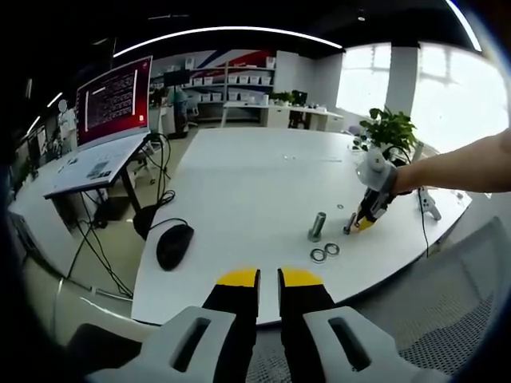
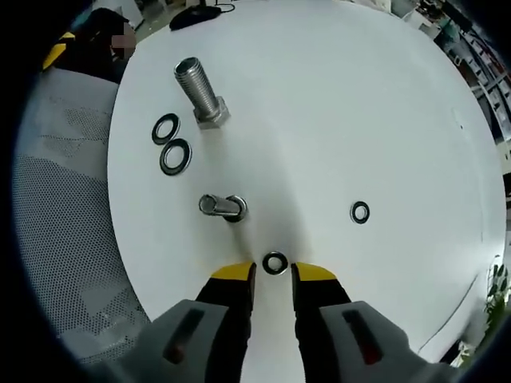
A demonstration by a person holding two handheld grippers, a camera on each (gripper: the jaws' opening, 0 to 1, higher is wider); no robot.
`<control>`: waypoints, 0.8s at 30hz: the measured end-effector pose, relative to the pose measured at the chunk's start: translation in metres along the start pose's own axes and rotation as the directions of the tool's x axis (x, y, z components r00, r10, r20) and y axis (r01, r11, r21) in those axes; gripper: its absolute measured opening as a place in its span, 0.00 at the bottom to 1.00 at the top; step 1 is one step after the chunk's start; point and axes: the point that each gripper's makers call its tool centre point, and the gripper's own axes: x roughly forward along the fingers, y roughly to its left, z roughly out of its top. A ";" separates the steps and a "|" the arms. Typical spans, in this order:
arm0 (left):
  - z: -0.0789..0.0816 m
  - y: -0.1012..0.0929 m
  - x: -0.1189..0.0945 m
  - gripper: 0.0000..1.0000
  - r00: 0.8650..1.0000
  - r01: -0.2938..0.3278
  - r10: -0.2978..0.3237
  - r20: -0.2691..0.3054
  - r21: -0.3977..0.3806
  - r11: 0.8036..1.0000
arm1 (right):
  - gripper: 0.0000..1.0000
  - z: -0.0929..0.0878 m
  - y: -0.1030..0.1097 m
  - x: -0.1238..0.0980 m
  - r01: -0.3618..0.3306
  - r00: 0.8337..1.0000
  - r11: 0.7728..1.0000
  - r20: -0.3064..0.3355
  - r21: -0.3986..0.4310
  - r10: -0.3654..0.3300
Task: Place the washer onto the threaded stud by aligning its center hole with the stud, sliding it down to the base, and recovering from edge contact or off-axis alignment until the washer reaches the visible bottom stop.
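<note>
White table (image 2: pixel 335 104) — silver stud (image 2: pixel 201 92), dark washers (image 2: pixel 175 156).

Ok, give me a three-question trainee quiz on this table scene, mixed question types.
1. True or false: a washer lies on the table right at the tips of the right gripper.
2. Multiple choice: how many washers show in the right gripper view? A) two B) four C) six
3. Short answer: what dark thing lies on the table near the left gripper, in the left gripper view?

Key
1. True. It lies flat between the yellow tips, not gripped.
2. B: a pair beside the large bolt, one alone, one at the tips. A smaller stud stands close by.
3. A computer mouse.
</note>
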 end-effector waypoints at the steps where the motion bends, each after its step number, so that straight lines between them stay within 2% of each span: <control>1: 0.000 0.000 0.000 0.06 1.000 0.000 0.000 0.001 0.001 1.000 | 0.21 0.000 0.000 0.000 0.000 1.000 1.000 0.002 0.000 0.000; 12: 0.000 0.000 0.000 0.06 1.000 0.003 -0.003 0.002 0.003 1.000 | 0.16 0.000 -0.005 0.002 0.018 1.000 0.999 0.018 0.047 -0.018; 24: 0.001 0.000 0.000 0.06 1.000 0.002 -0.002 0.005 0.003 1.000 | 0.15 0.000 -0.001 0.003 0.059 0.998 0.998 -0.001 0.031 -0.059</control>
